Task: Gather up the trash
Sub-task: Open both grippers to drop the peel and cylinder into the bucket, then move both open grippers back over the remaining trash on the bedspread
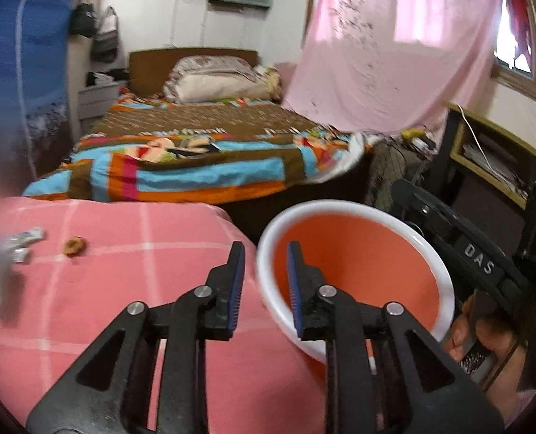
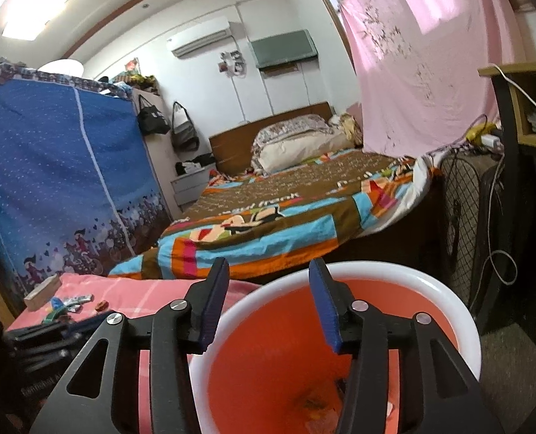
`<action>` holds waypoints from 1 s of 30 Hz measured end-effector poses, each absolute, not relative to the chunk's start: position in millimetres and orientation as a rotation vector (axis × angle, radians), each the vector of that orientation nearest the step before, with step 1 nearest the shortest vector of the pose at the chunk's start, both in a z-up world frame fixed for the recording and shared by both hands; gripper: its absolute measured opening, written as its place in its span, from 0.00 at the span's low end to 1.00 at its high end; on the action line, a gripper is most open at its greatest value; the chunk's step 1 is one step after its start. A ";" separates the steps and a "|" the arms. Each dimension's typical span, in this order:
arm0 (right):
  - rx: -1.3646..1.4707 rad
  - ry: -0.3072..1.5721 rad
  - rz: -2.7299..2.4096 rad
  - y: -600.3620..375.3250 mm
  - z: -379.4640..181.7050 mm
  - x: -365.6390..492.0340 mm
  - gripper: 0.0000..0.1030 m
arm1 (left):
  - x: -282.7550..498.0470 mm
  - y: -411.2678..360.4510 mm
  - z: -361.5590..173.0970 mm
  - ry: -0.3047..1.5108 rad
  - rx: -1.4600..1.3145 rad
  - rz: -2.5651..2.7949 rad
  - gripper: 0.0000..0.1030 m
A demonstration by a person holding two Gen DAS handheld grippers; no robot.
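An orange bin with a white rim stands beside the pink checked surface; it also shows in the right wrist view, with some trash at its bottom. My left gripper is open and empty, straddling the bin's near rim. My right gripper is open and empty above the bin's mouth. Crumpled silver wrappers and a small brown scrap lie on the pink surface at the left. The wrappers and the scrap also show in the right wrist view.
A bed with a colourful quilt lies beyond. A blue fabric wardrobe stands at the left. A pink sheet hangs at the right, above a desk and a fan. A small box sits on the pink surface.
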State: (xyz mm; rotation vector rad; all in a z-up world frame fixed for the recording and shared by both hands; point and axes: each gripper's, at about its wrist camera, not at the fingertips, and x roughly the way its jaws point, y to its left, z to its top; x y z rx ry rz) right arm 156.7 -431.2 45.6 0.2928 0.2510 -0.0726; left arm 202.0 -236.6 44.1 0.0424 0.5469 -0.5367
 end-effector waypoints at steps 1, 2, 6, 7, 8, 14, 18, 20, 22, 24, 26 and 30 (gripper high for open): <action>0.287 0.243 -0.069 -428.9 47.0 156.7 0.44 | 203.0 -232.8 46.1 0.538 0.038 -0.524 0.30; 0.281 0.235 -0.064 -426.0 48.7 157.1 0.44 | 202.1 -226.3 48.9 0.521 0.032 -0.497 0.31; 0.260 0.192 -0.039 -410.8 55.5 158.3 0.50 | 197.8 -202.5 56.6 0.459 0.022 -0.395 0.46; 0.256 0.184 -0.034 -406.9 57.3 159.0 0.58 | 196.6 -196.6 57.8 0.447 0.018 -0.378 0.49; 0.254 0.174 -0.026 -402.5 58.6 159.5 0.64 | 195.4 -189.7 59.7 0.431 0.012 -0.356 0.51; 0.236 0.107 0.038 -376.0 67.8 161.2 0.76 | 187.7 -144.2 68.0 0.350 -0.033 -0.244 0.74; 0.229 0.078 0.062 -356.2 71.0 164.6 0.93 | 179.7 -116.2 70.7 0.282 -0.084 -0.166 1.00; 0.225 0.063 0.066 -347.2 71.5 166.0 1.00 | 176.2 -101.6 71.5 0.241 -0.116 -0.131 1.00; 0.219 0.044 0.080 -337.2 72.5 167.5 1.00 | 174.7 -90.0 72.2 0.223 -0.131 -0.101 1.00; 0.212 0.023 0.109 -327.0 73.6 169.3 1.00 | 173.2 -80.1 70.8 0.210 -0.126 -0.076 1.00; 0.202 0.003 0.125 -316.5 73.1 167.7 1.00 | 170.1 -70.1 69.3 0.191 -0.119 -0.048 1.00; 0.167 -0.049 0.165 -295.7 74.3 165.3 1.00 | 165.7 -49.7 66.2 0.178 -0.119 -0.004 1.00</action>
